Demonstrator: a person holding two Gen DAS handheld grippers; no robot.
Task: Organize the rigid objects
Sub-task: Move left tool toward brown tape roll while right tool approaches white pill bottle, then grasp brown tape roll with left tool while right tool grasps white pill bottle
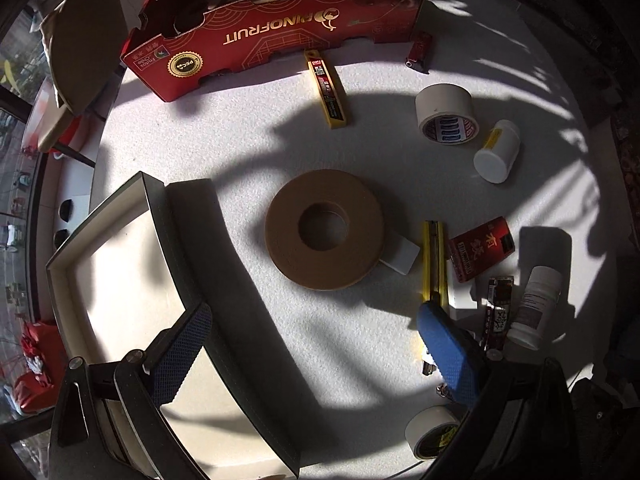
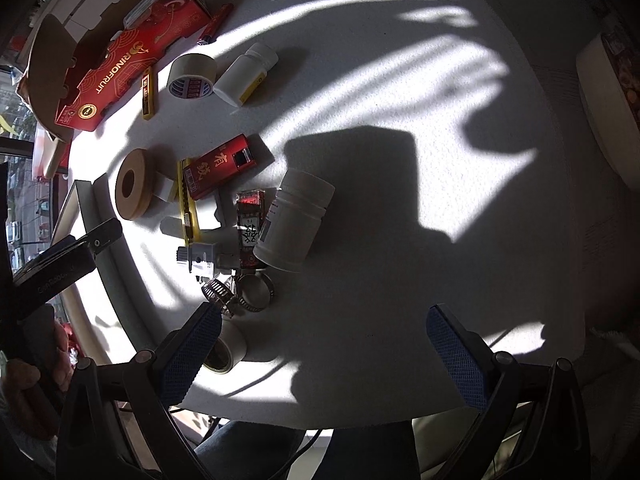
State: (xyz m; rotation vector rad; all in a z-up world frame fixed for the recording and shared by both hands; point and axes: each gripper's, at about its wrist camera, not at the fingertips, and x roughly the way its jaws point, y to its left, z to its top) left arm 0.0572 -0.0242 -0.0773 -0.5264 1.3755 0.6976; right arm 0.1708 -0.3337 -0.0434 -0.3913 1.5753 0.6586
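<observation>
My left gripper (image 1: 316,344) is open and empty above the white table, its left finger over the rim of an empty grey-edged box (image 1: 120,280) at the left. A brown tape roll (image 1: 324,232) lies ahead of it. My right gripper (image 2: 324,348) is open and empty over bare table. Ahead of it lie a white bottle (image 2: 294,224) on its side, two metal hose clamps (image 2: 240,290), a red packet (image 2: 248,224), a yellow utility knife (image 2: 186,200) and a red box (image 2: 222,166). The same cluster shows in the left wrist view, with the white bottle (image 1: 536,304) at the right.
A red PINOFRUIT cardboard box (image 1: 280,28) stands at the back. Near it lie a yellow blade case (image 1: 328,88), a red lighter (image 1: 420,52), a white tape roll (image 1: 444,116) and a second white bottle (image 1: 498,152). Another tape roll (image 2: 226,346) sits by my right gripper's left finger.
</observation>
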